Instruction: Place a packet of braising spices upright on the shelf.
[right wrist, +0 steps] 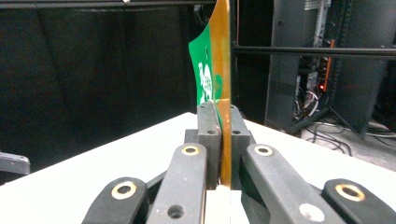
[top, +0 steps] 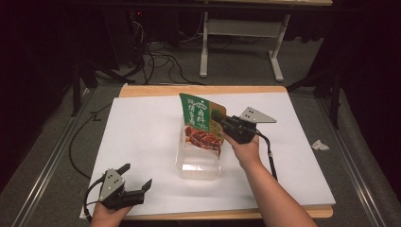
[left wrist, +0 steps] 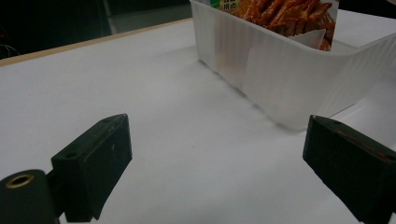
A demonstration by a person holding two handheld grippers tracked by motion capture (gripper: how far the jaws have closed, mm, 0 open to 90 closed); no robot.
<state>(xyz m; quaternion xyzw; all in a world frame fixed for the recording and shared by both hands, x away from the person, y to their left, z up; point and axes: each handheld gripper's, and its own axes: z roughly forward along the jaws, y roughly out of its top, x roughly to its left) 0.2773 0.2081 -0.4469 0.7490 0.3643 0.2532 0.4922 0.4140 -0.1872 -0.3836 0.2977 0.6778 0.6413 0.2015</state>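
Green food pouch point(top: 201, 123) is clamped edge-on by the right gripper point(top: 222, 119) to slot upright into the clear plastic tub point(top: 198, 163); left gripper point(top: 138, 177) idles, spread apart.

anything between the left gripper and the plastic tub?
Nothing: bare white table separates the left gripper from the clear plastic tub, seen in the left gripper view and the high view.

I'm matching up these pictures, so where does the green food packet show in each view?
High view: green food packet at centre, upright in the clear tub.
Left gripper view: top right, inside the tub.
Right gripper view: centre, edge-on, clamped by the right gripper.
Shared landmark: the white tabletop.
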